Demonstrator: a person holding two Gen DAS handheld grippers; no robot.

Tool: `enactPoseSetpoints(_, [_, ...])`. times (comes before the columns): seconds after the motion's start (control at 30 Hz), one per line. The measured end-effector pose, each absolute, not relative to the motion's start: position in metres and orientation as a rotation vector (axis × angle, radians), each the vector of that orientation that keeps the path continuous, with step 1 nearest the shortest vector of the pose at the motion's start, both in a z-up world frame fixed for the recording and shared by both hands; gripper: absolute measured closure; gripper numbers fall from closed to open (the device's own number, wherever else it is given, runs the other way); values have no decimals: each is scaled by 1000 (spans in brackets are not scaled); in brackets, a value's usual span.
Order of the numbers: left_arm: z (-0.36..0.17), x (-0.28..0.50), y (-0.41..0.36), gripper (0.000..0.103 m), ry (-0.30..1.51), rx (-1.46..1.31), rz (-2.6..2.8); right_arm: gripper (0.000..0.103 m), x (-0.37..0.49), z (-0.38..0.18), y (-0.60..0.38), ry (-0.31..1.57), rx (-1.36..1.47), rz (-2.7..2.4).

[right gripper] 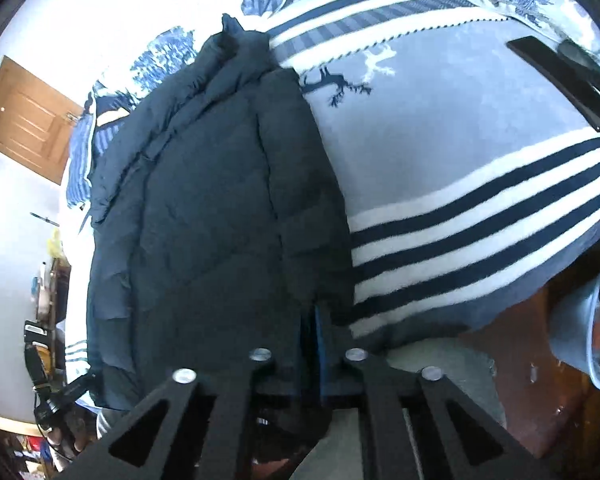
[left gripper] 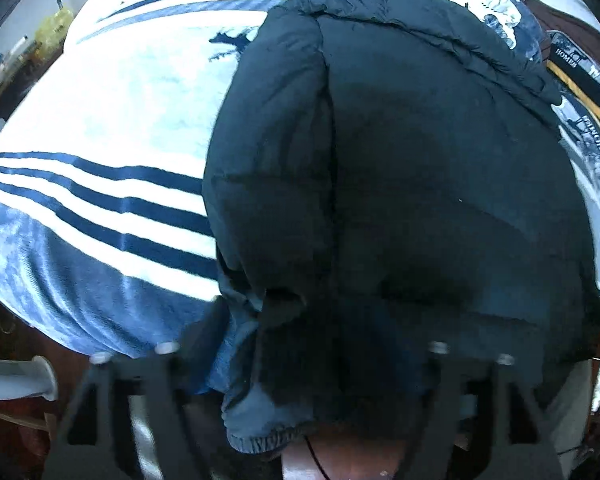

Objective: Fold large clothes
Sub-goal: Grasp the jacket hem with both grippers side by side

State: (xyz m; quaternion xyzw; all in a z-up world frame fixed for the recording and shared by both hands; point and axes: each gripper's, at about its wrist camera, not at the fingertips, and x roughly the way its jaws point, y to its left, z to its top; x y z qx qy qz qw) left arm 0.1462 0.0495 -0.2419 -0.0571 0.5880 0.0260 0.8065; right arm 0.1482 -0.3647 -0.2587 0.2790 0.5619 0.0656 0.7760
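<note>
A dark puffer jacket (left gripper: 400, 152) lies lengthwise on a bed with a blue and white striped blanket (left gripper: 112, 128). In the left wrist view its elastic hem hangs over the near bed edge, and my left gripper (left gripper: 300, 360) stands wide open around that hem, fingertips hidden by the dark fabric. In the right wrist view the jacket (right gripper: 204, 220) fills the left half, and my right gripper (right gripper: 314, 336) is shut on the jacket's right bottom edge next to the blanket (right gripper: 460, 160).
A black flat remote-like object (right gripper: 560, 80) lies on the blanket at the far right. A wooden door (right gripper: 28, 120) is far left. Patterned bedding (left gripper: 596, 160) and a dark box lie right of the jacket. The brown floor (right gripper: 540, 360) shows below the bed edge.
</note>
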Motion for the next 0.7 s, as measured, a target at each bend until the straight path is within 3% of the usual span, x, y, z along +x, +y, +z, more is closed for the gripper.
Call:
enactPoseSetpoints(0.03, [-244,147,48,24,1268,-118,62,27,148,-258,-364,1209,596,130])
enactPoseSetpoints(0.07, [-247,149,48,24,1288,-122,64,19,146,-256,-365,1185,592,115])
enactPoseSetpoints(0.3, [-260,172,47,24,1321,-115,113,19,163,-268,-365,1243,540,92])
enactPoseSetpoints(0.37, [-261,174,46,26,1319,-156,85,23,167,-275,-357,1284,540,148])
enactPoseSetpoints(0.43, [-260,172,43,32,1309,-175,47,59,169,-275,-341,1304,489,208])
enactPoseSetpoints(0.47, [-259,169,41,34,1309,-175,41,63,168,-276,-336,1309,473,220])
enactPoseSetpoints(0.6, [-258,165,37,38,1295,-169,32,66,167,-275,-324,1319,446,251])
enactPoseSetpoints(0.7, [-263,162,42,32,1316,-201,52,66,168,-280,-329,1330,481,222])
